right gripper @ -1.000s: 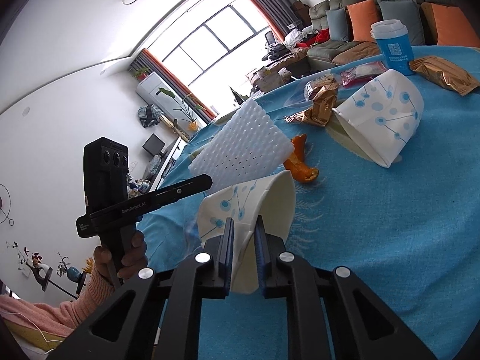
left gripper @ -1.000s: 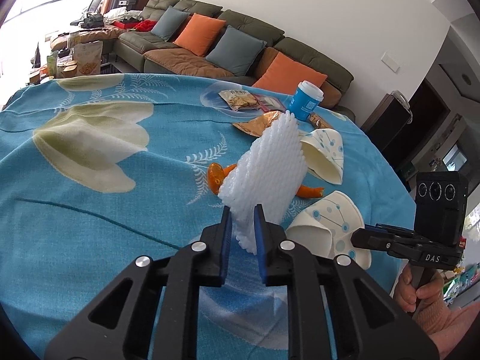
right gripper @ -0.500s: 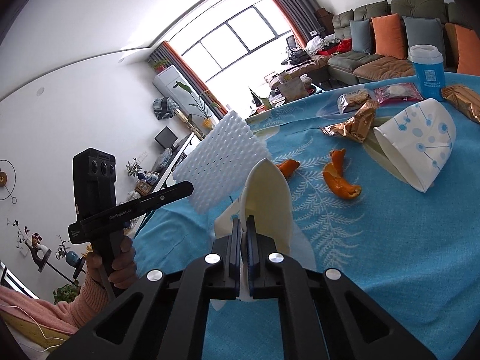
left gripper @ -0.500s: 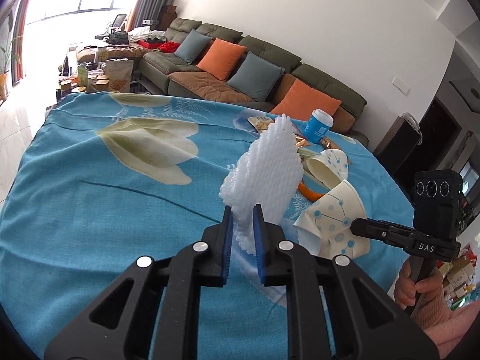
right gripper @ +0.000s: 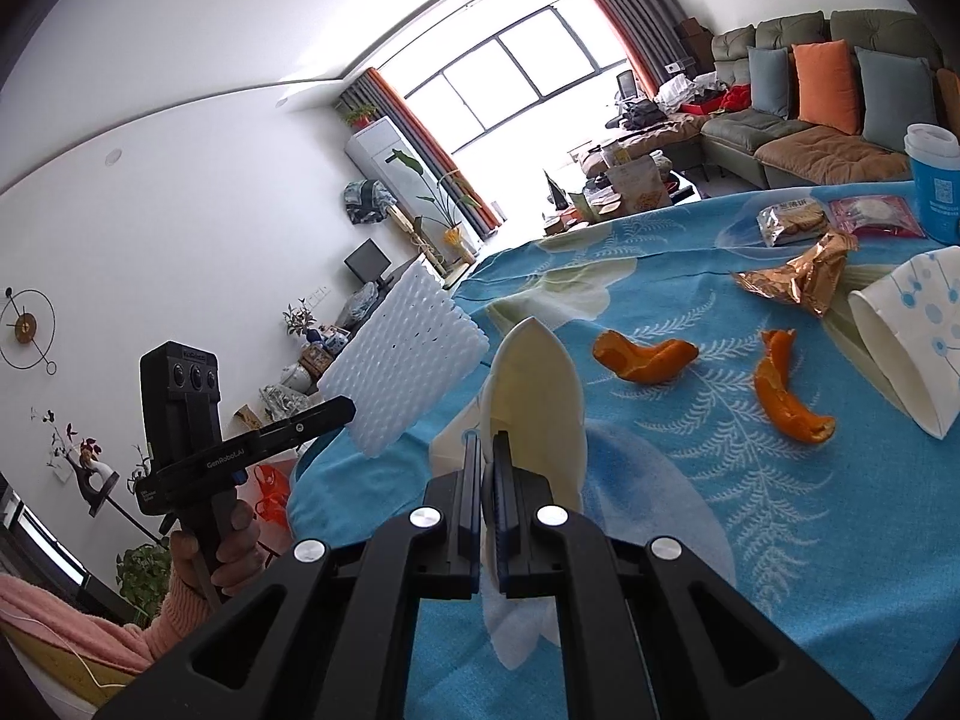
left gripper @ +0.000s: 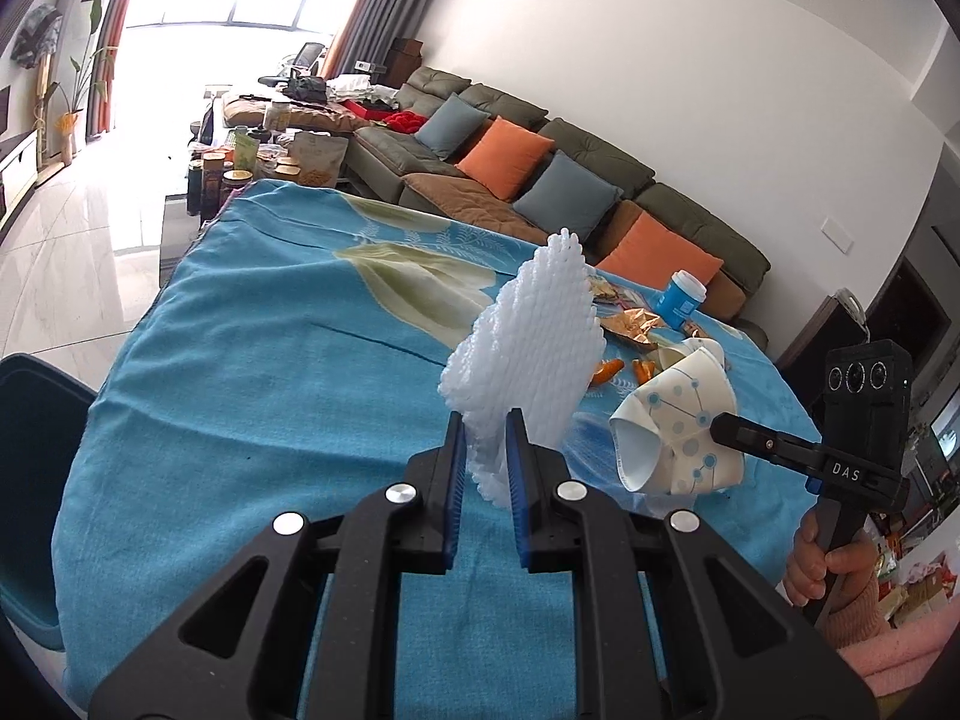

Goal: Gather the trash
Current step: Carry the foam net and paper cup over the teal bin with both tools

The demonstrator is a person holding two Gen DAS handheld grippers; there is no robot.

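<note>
Left claw (left gripper: 483, 450) clamps foam net (left gripper: 528, 354), right claw (right gripper: 487, 474) paper cup (right gripper: 534, 396), above table edge.

We see a white dimpled foam net (left gripper: 528, 336) against a turquoise cloth (left gripper: 252, 372) printed with pale olive petals and white ferns; a cream paper cup (left gripper: 678, 420) dotted in blue; orange peels (right gripper: 645, 354); a coppery wrapper (right gripper: 798, 276); black grippers with blue pads (left gripper: 457, 474).

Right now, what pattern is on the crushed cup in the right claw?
Crushed cup: white with blue dots and lines, clearest in left wrist view.
</note>
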